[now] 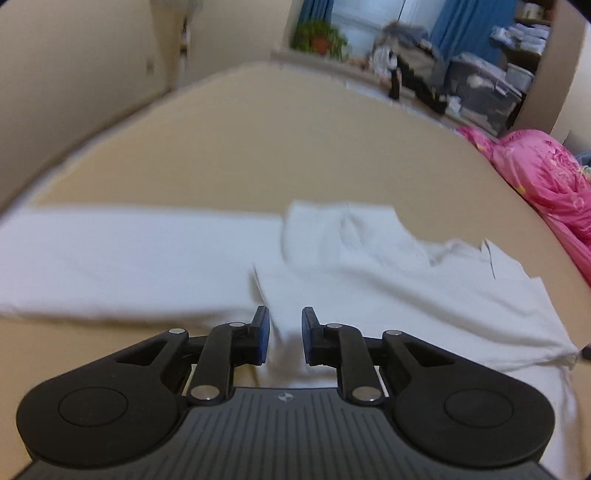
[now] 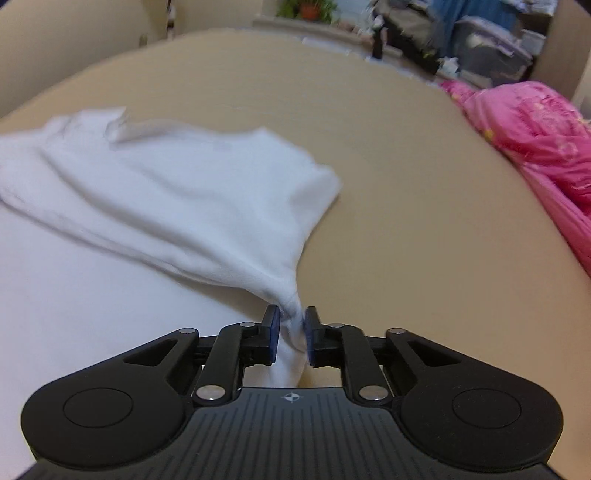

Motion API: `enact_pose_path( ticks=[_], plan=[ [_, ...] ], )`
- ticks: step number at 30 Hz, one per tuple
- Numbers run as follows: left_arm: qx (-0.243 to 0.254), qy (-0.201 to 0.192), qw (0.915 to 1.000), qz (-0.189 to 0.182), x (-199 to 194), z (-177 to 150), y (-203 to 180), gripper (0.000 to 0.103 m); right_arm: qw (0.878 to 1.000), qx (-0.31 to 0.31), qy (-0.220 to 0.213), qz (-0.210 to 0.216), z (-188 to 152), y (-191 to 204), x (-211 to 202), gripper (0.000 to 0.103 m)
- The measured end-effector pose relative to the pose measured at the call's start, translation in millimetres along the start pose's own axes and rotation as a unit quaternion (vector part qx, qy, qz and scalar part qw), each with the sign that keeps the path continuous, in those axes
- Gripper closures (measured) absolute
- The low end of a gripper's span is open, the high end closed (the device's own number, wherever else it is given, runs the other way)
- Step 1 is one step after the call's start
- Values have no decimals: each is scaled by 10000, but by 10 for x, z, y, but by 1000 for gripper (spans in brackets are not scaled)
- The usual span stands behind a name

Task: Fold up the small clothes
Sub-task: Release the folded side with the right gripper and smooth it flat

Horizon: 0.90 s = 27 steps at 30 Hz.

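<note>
In the right wrist view, the right gripper (image 2: 291,334) sat nearest, its blue-padded fingers (image 2: 272,332) clenched on a bunched corner of the white garment (image 2: 177,192). The cloth was pinched into a narrow twist between the pads and hung a little way below them. From that pinch it fanned out up and to the left, with creases running from the gripped corner toward the far left edge of the view. Its far right corner ended in a rounded lobe, and a small flap stood up along the far edge.

In the left wrist view, the left gripper (image 1: 285,338) had white cloth lying between its fingers (image 1: 263,334). The pads stood a little apart, and the blur left it unclear whether they were grasping the fabric or merely resting over it. The white garment (image 1: 369,266) lay with its long axis running left to right across the view. A flat band stretched away to the left, and a rumpled, folded-over part lay to the right.

The garment rested on a tan bed surface (image 1: 258,147). A pink quilt (image 1: 546,177) lay along its right edge, well apart from the cloth. Beyond the bed stood a potted plant (image 1: 319,37), blue curtains (image 1: 458,26) and blurred stacked storage.
</note>
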<state>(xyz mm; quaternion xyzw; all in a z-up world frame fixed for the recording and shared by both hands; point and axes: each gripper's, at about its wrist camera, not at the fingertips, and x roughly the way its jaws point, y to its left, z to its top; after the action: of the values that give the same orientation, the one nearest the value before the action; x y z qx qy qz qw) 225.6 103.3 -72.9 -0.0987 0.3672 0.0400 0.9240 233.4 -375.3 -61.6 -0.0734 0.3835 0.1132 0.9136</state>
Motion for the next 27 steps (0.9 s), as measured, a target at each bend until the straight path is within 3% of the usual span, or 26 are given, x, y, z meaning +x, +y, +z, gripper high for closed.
enact_pose_path(
  ticks=[3,5,7,9,12,13,19,23,27],
  plan=[
    [168,-187,9993,-271,-90,-25,-120,79,9955,583,-594,448,72,-109,-186,73],
    [142,-65,9990,-424,-9,-103,-160,79,9929,833,-721,448,76,-149,-137,73],
    [186,311,9988,-341,190,-176,-181,79,9902,1144,-635,485,46,-196,29,73],
    [166,728,9972,42,354,-282,-160,85,9901,1341,-242,347,-49,-213,266,72],
    [100,646,9978,-60,320,-258,-175,80,9910,1266,418,74,-171,-178,572,72],
    [70,627,9979,-119,317,-252,-178,76,9926,1157,374,19,-179,-150,595,72],
    [-56,573,9983,11,341,-213,-124,76,9966,732,312,-202,-152,-2,544,70],
    [-260,385,9989,-42,216,-169,-22,76,9974,679,-131,-202,-71,46,369,70],
    [-67,639,9979,-42,326,-239,-26,77,9982,587,-63,-116,-55,78,425,70]
  ],
)
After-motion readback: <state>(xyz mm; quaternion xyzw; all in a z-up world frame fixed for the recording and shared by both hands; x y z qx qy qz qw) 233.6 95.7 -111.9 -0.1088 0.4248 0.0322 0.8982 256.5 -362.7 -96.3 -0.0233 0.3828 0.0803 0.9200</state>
